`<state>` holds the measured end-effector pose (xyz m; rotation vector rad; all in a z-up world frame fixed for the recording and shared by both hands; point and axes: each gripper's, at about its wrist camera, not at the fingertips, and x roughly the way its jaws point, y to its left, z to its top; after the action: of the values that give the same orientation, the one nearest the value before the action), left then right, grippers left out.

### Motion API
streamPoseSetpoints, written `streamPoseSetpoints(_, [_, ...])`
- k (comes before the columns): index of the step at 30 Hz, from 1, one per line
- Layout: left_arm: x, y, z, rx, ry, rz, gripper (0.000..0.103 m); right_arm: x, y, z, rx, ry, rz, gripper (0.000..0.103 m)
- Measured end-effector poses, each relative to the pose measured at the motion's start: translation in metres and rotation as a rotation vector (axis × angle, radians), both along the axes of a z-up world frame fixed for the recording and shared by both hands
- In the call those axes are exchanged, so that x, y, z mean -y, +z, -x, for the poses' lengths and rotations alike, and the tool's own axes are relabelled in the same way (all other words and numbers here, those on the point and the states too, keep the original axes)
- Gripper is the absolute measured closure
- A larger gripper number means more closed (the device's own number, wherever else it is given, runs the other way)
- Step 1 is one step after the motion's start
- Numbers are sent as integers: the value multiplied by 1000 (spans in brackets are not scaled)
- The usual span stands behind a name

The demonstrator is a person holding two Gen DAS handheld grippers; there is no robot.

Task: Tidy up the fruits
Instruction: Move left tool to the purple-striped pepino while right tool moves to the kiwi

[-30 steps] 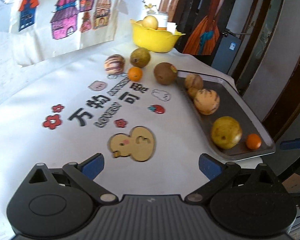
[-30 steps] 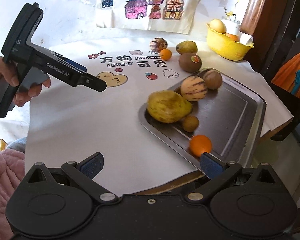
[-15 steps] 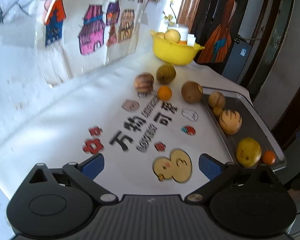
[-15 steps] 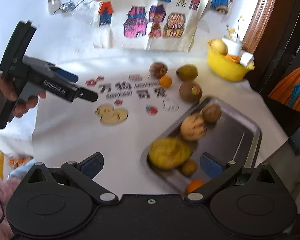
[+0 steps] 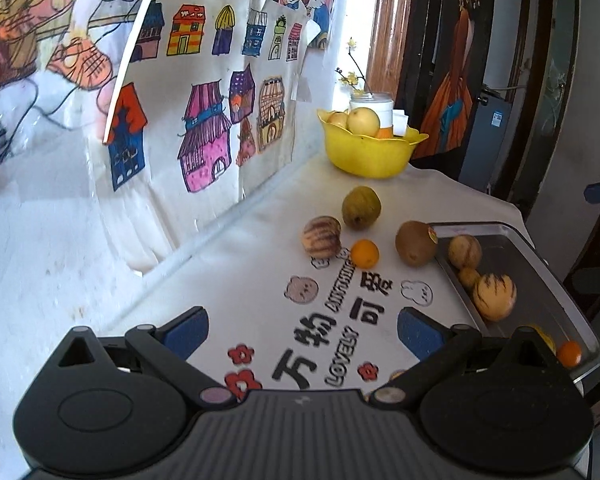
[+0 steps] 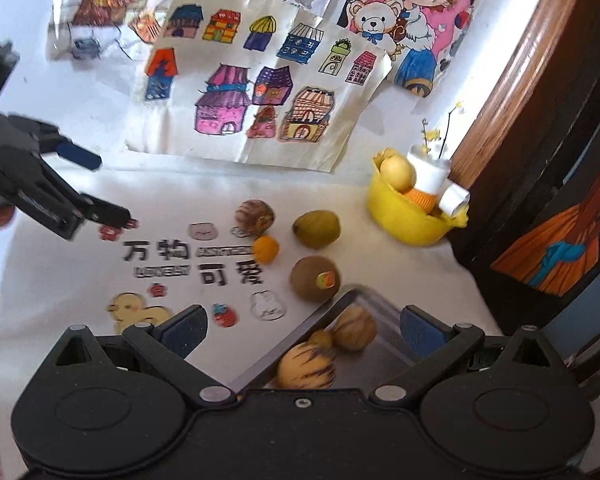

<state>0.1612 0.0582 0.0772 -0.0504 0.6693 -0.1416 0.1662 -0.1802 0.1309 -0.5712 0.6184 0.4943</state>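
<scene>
Four loose fruits: a striped pepino melon (image 5: 321,237), a small orange (image 5: 364,253), a green pear-like fruit (image 5: 361,207) and a brown kiwi (image 5: 415,243) with a sticker lie on the printed tablecloth (image 5: 236,264), near one another but apart, the kiwi just beside the tray's corner.
Tray: the metal tray (image 5: 540,264) at the table's right edge already holds several fruits, among them a striped yellow melon (image 5: 494,296), two brownish ones and another small orange (image 5: 569,353).
Yellow bowl: the yellow bowl (image 5: 370,152) at the far corner holds pale round fruit and a white jar.
Left gripper: the left gripper (image 5: 302,330) hangs over the printed lettering, its blue pads spread wide, holding nothing.
Right gripper: the right gripper (image 6: 302,330) hovers over the tray's near corner, likewise gaping and empty.
Handling, as I judge it: the kiwi and orange look light and firm; pinch each across its widest middle. The pear-like fruit looks heavier and may bruise, so squeeze gently. All are round and may roll if nudged.
Likely step: reaching for one of the loose fruits to carry it to the tray.
</scene>
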Motion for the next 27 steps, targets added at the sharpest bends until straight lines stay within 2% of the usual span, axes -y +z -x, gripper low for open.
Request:
streamPoseSetpoints(4, [1,0,-17,4,-5,-12,0,-2,-15,-18,16,11,45,1])
streamPoseSetpoints(11, [6,-11,-47,-15,3,7,0,0,-38,-43,-9,33,23,1])
streamPoseSetpoints(20, [7,-35,-91,-46,25,111,0,-3,-74,-71,-7,114,56,1])
streamPoseSetpoints(27, [16,-53,-131,-88,55,166,0,-4,-97,-109,-52,161,38,3])
